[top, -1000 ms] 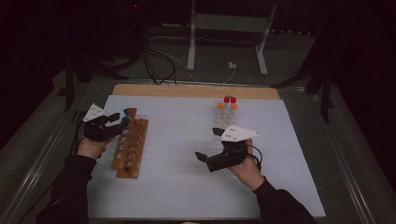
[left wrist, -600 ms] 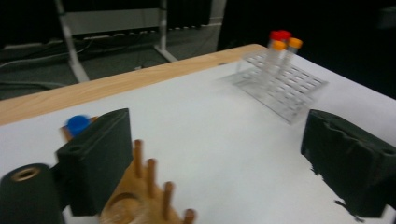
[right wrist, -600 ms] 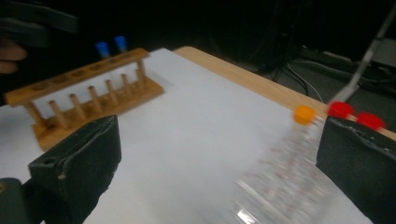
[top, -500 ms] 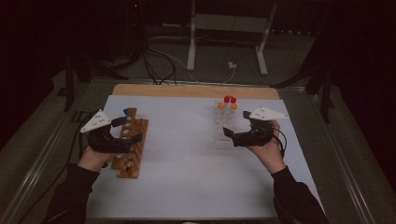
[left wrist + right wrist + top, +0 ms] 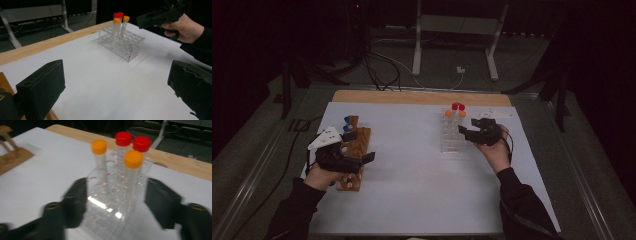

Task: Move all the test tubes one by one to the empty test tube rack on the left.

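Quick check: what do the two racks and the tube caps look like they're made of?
The right-hand rack looks like clear glossy plastic: see-through, with bright glints. The left rack looks like bare matte wood, tan with grain. The orange caps and red caps look like smooth opaque plastic.

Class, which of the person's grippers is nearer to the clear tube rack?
Right. The right gripper is right beside the clear tube rack; the left gripper is across the table, over the wooden rack.
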Demonstrator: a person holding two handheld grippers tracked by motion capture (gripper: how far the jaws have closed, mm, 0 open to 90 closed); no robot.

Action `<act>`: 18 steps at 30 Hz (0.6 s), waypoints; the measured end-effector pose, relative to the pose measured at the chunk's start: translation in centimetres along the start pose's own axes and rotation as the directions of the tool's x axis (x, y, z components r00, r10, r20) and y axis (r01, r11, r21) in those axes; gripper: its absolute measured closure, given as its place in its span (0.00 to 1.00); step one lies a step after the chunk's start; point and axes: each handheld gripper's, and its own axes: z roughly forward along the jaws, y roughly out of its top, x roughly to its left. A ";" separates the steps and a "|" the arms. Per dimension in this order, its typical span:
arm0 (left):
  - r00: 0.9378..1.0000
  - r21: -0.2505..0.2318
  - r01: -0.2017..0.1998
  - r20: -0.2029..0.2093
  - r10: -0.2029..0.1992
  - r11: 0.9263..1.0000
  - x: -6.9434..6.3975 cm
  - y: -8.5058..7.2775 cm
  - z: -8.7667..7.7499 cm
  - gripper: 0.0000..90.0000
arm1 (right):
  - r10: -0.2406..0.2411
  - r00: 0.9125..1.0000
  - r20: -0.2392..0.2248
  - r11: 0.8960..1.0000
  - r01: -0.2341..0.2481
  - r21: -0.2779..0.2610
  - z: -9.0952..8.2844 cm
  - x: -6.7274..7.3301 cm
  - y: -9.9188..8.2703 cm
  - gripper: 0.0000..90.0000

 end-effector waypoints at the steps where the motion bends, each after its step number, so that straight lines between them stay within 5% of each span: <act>1: 1.000 0.001 0.002 0.001 -0.002 1.000 0.0 0.0 0.0 0.02 | 0.008 1.000 0.005 1.000 -0.008 0.003 0.3 -0.2 0.0 0.47; 9: 1.000 0.015 -0.009 0.006 0.008 1.000 -0.2 -0.1 0.3 0.02 | 0.054 0.998 0.033 0.998 -0.055 0.028 2.5 -1.3 0.3 0.62; 18: 1.000 0.024 -0.005 -0.003 0.005 1.000 0.0 -0.2 0.4 0.02 | 0.048 0.998 0.034 0.998 -0.050 0.049 3.8 -1.3 0.3 0.78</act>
